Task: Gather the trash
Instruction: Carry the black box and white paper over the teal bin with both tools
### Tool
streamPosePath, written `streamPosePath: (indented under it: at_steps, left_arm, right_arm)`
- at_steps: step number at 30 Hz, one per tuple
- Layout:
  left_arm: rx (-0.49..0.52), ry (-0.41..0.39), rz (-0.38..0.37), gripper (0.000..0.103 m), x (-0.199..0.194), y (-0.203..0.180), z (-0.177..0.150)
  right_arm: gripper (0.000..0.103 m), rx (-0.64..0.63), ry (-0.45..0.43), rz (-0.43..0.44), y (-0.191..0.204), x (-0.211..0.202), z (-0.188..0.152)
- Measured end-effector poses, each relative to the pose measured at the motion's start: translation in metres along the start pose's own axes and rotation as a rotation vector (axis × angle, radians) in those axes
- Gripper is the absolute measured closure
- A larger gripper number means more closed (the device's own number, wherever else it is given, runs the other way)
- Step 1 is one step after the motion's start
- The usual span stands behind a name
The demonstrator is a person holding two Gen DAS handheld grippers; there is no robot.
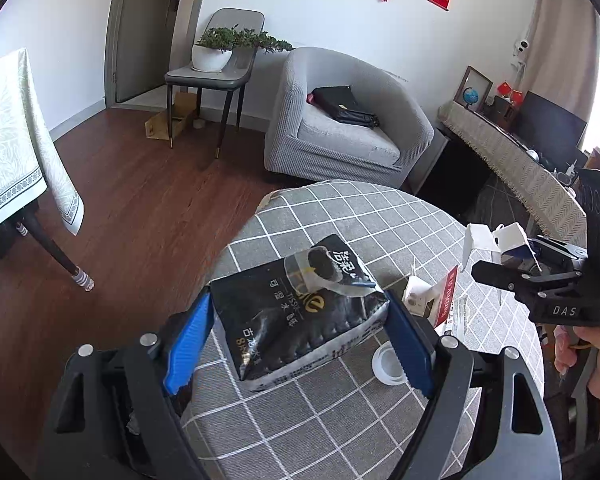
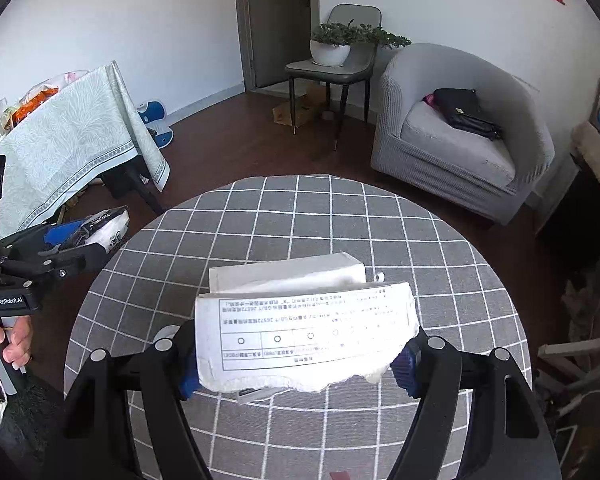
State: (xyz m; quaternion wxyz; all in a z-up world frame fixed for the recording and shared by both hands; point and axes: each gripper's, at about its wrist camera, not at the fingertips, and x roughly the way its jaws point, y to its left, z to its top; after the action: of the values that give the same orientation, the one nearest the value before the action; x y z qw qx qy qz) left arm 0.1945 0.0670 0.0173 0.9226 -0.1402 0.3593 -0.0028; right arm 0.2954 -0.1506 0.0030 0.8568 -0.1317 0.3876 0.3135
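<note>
Left wrist view: we see a black tissue pack (image 1: 296, 312), its opening flap torn up, clamped between the blue pads (image 1: 190, 344) of the left gripper (image 1: 298, 340) and raised over the round table with its grey checked cloth (image 1: 380, 216). We judge the wide grip across the pack's short sides to be what lets a soft, half-empty pack be carried without folding. Below it on the cloth lie a white ring-shaped lid (image 1: 388, 362) and a small opened carton with a red side (image 1: 432, 300), apparently trash not yet collected.

Right wrist view: the right gripper (image 2: 300, 360) is closed on a torn white cardboard box (image 2: 304, 332), printed panel facing us, held above the table; its jaws stand fairly wide because the box fills them. From the left wrist view the same box shows only as white flaps (image 1: 496, 240) at the right edge. Both pieces seem lifted clear of the table for carrying to a bin, which we cannot see in either view.

Hidden or unclear: the box covers most of the right gripper's pads, so we see the contact only at its edges; the print is too small to read; the person appears only as a hand (image 2: 4, 344) on each handle.
</note>
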Motion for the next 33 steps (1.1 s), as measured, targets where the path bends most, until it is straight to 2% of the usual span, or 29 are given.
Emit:
streamPosePath:
  at_steps: [8, 13, 23, 33]
  left_arm:
    - [0.004, -0.024, -0.011, 0.019, -0.024, 0.036, 0.006]
    - [0.004, -0.03, -0.003, 0.019, -0.035, 0.058, 0.007]
    - [0.041, -0.001, 0.084, 0.019, -0.042, 0.102, -0.006]
    - [0.004, 0.072, 0.184, 0.019, -0.037, 0.172, -0.041]
  right_arm:
    - [0.03, 0.055, -0.001, -0.06, 0.051, -0.01, 0.002]
    - [0.03, 0.063, -0.02, -0.065, 0.083, -0.009, 0.01]
    - [0.03, 0.033, -0.065, 0.028, 0.154, 0.027, 0.031]
    - [0.03, -0.007, -0.038, 0.097, 0.218, 0.064, 0.034]
